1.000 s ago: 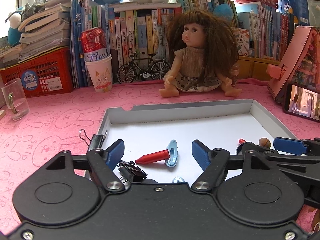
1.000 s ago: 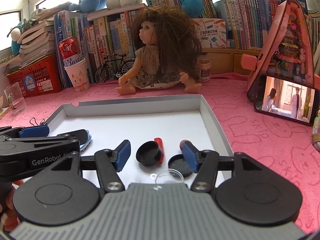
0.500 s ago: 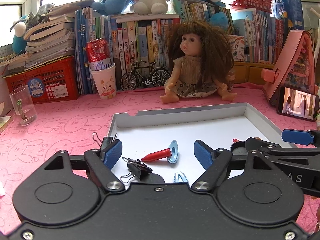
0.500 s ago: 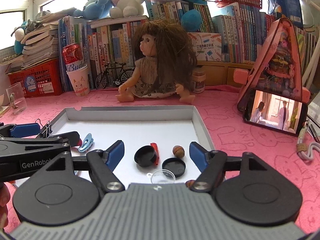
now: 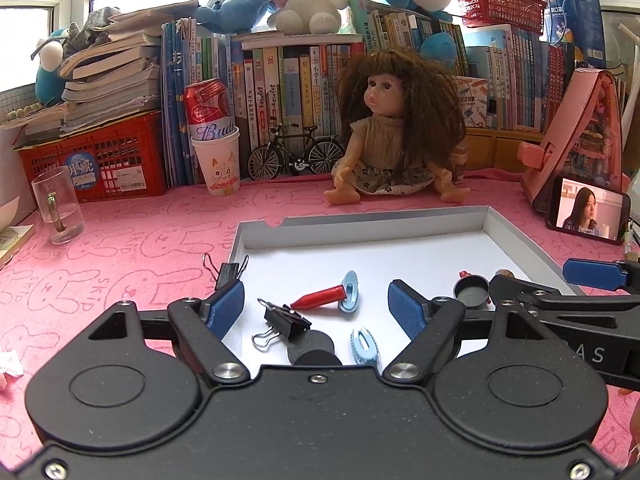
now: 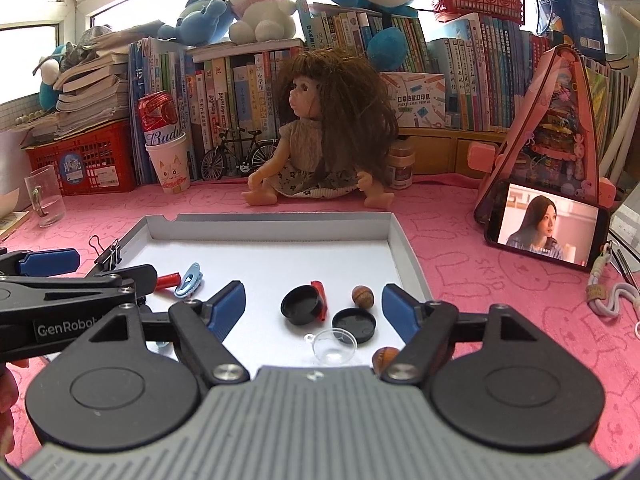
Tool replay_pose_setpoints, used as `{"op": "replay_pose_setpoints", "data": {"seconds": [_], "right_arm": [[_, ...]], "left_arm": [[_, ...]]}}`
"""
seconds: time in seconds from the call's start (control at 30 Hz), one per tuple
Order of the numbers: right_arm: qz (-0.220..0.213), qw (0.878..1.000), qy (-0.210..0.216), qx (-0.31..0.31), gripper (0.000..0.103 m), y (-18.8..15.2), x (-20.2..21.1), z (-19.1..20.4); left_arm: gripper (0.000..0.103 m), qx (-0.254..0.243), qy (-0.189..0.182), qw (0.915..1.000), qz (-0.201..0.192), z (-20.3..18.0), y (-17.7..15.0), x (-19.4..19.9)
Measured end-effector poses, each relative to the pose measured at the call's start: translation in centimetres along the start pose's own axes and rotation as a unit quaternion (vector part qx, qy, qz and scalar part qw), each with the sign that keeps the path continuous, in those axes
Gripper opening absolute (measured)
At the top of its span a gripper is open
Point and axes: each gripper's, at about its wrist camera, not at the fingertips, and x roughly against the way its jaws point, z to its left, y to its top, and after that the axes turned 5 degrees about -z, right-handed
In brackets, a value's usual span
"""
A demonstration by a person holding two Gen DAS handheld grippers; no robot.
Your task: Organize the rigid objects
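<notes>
Behind the white tray [image 5: 516, 236], "Bud" can [image 5: 209, 109], both tongs [image 5: 316, 306] [image 6: 314, 304] spread, empty

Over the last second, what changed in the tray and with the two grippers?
Both grippers pulled back and up from the white tray. The left gripper and right gripper have just been opening wider, nothing between their pads. The clips, caps and red piece lie where they were.

A pink rabbit-print table cover [image 5: 132, 248] carries a white tray [image 5: 516, 236] just ahead of the left gripper [image 5: 316, 304], a doll [image 5: 396, 140] beyond.
</notes>
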Motion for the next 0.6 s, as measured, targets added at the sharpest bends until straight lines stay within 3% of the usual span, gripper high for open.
{"op": "replay_pose_setpoints", "data": {"seconds": [0.6], "right_arm": [[0.005, 1.000, 0.011, -0.002, 0.087, -1.6, 3.1, 0.0]], "left_arm": [[0.078, 0.018, 0.000, 0.9997, 0.020, 0.3, -2.0, 3.5]]}}
